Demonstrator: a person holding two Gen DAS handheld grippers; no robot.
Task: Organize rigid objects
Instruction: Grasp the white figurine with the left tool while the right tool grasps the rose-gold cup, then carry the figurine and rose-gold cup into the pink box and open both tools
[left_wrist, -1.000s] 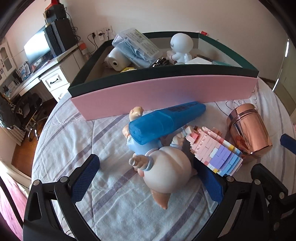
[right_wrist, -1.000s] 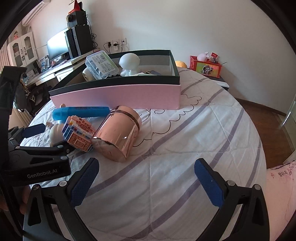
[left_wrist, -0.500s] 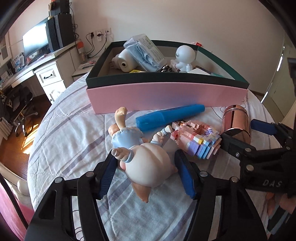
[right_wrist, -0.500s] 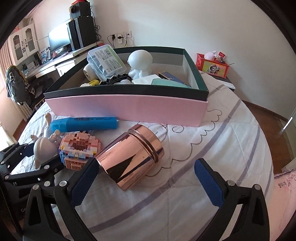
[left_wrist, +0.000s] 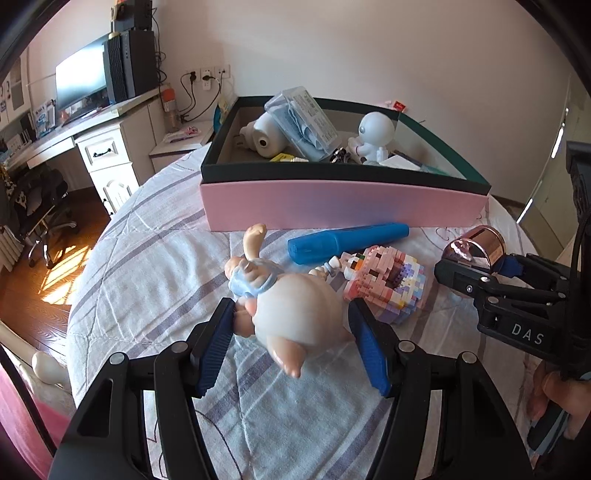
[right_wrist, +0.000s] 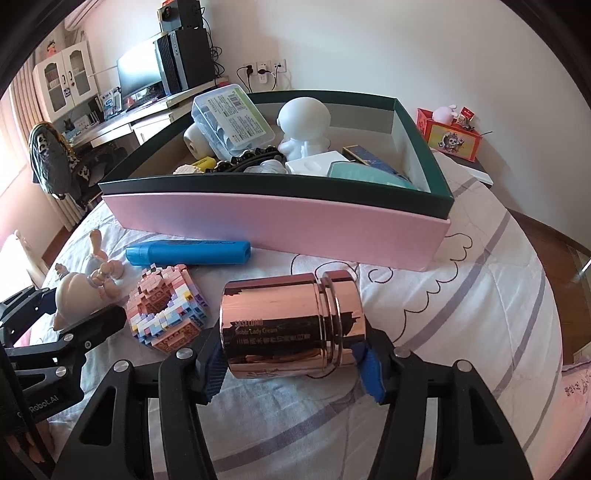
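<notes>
Rose-gold jar (right_wrist: 291, 325) on its side, clamped in right gripper (right_wrist: 293, 360); doll (left_wrist: 295, 314) clamped in left gripper (left_wrist: 291, 347).

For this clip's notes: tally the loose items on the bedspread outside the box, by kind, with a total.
Doll figure: 1
Blue marker: 1
Brick-built block model: 1
Rose-gold jar: 1
Total: 4

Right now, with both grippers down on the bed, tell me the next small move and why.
Probably lift both straight up. The left gripper is closed on the doll figurine, and the right gripper, whose jaws have just been closing, clamps the rose-gold jar. Both things lie on the bedspread, and the box wall stands higher than they do.
</notes>
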